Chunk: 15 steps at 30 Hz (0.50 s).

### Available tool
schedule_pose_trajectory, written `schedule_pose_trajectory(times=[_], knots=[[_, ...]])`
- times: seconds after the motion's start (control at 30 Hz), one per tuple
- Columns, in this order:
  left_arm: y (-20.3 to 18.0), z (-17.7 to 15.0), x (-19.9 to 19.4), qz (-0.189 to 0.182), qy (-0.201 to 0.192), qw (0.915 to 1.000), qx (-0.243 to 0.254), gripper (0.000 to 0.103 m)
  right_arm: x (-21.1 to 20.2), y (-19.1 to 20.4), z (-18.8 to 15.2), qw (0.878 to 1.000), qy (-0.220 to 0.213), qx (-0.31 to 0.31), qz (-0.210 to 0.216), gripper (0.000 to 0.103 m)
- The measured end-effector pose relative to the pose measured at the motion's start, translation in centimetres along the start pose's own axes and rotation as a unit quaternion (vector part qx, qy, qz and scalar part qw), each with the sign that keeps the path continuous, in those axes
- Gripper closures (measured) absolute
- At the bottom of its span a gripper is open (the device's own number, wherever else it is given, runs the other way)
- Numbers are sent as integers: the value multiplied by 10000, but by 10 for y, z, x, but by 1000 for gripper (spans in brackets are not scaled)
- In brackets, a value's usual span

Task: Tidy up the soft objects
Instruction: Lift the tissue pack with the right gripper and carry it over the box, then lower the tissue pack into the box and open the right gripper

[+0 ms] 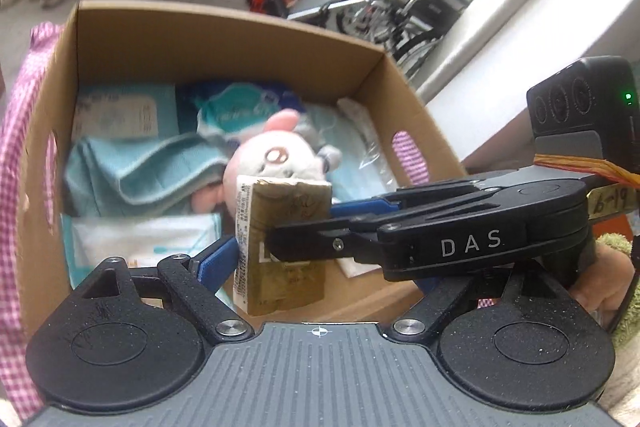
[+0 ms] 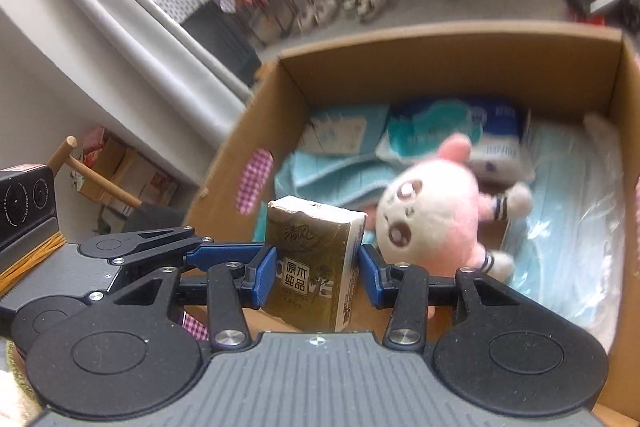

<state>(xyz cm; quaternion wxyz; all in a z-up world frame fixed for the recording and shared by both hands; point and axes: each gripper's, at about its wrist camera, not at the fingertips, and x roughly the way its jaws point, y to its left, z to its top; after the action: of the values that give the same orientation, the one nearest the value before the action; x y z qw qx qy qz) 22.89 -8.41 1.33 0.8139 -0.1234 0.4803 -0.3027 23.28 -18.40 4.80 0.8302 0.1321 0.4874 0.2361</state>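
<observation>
I've got the gold tissue pack [image 2: 314, 263] pinched between the blue pads of my right gripper [image 2: 316, 279], jaws partway closed and pressing on both of its narrow sides, and it's hanging just above the near edge of the cardboard box [image 2: 440, 47]. My left gripper [image 1: 320, 251] has its jaws spread wide with nothing in them; the right one crosses in front of it, and the pack sits just beside its left pad [image 1: 218, 259] without being squeezed.

Biggest risk, as I judge it: the two tools are crowded over the same spot, so a careless move could knock them together and twist the pack loose. It's soft, too, so the grip could slide and drop it on the box rim instead of inside.

If I let go here it would likely land on the pink plush toy [image 2: 436, 215] and tip over rather than lie flat.

Inside the box: the plush lies in the middle, a folded light blue cloth [image 1: 140, 167] to its left, teal and blue tissue packs [image 2: 452, 131] at the back, a flat printed pack [image 1: 120, 115] in the far left corner, and clear-wrapped blue items [image 2: 576, 195] along the right wall.
</observation>
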Motion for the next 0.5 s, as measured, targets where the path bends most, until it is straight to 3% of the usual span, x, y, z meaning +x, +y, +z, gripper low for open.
schedule_pose_trajectory(times=[0.23, 0.5], knots=[[20, -4, 20, -199, 506, 9975, -449, 7, 46, -33, -4, 9927, 1067, 535, 164, 55], [27, -5, 9, -170, 403, 9976, -536, 4, 71, -40, -4, 9845, 1620, 660, -110, 54]])
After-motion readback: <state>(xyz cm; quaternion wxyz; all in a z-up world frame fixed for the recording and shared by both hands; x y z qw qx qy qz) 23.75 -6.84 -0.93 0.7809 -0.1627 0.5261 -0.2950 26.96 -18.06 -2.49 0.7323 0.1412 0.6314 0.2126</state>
